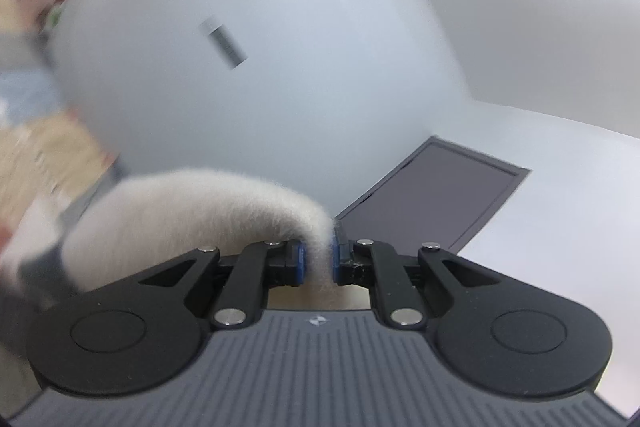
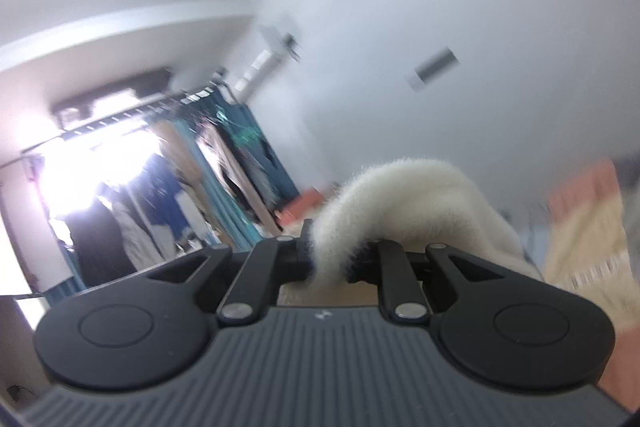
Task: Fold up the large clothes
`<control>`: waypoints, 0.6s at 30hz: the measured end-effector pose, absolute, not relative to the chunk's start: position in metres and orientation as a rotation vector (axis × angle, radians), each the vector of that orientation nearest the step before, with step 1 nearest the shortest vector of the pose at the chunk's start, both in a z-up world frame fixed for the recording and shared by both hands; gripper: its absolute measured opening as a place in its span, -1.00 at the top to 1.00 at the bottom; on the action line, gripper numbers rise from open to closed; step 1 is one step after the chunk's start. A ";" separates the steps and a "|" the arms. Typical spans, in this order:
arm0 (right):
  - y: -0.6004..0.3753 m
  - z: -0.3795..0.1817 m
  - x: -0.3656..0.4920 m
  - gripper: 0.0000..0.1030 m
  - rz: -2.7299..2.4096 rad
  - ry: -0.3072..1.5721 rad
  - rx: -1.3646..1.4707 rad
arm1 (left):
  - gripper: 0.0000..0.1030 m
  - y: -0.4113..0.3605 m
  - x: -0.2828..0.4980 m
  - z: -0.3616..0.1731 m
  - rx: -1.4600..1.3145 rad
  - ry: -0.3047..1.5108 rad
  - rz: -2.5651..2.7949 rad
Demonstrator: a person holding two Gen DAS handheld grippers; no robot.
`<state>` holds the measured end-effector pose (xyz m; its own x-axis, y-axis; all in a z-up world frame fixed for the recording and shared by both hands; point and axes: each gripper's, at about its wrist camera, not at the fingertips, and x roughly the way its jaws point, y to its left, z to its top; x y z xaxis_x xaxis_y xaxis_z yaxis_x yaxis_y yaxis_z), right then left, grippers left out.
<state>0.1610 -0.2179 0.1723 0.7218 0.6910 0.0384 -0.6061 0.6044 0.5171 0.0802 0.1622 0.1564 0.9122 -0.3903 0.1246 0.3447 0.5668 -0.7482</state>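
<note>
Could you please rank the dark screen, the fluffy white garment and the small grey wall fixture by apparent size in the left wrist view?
1. Dark screen and fluffy white garment: about alike, and the garment's nearness inflates it.
2. Small grey wall fixture: clearly smallest, though it hangs far off.

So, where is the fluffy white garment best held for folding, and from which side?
At its edge, as now: the left gripper and right gripper each pinch a thin fold of the fluffy white garment, coming in level from the edge so it hangs.
</note>
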 end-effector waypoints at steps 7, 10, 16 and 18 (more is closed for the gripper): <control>-0.228 0.273 0.125 0.70 0.844 0.014 0.569 | 0.71 0.150 0.035 0.267 -0.757 -0.135 -0.496; -0.226 0.305 0.121 0.70 0.819 -0.046 0.499 | 0.71 0.147 0.036 0.295 -0.755 -0.157 -0.527; -0.214 0.292 0.170 0.70 0.747 0.052 0.441 | 0.70 0.143 0.090 0.274 -0.732 -0.094 -0.471; -0.212 0.266 0.197 0.70 0.724 0.109 0.453 | 0.70 0.143 0.126 0.241 -0.742 -0.056 -0.460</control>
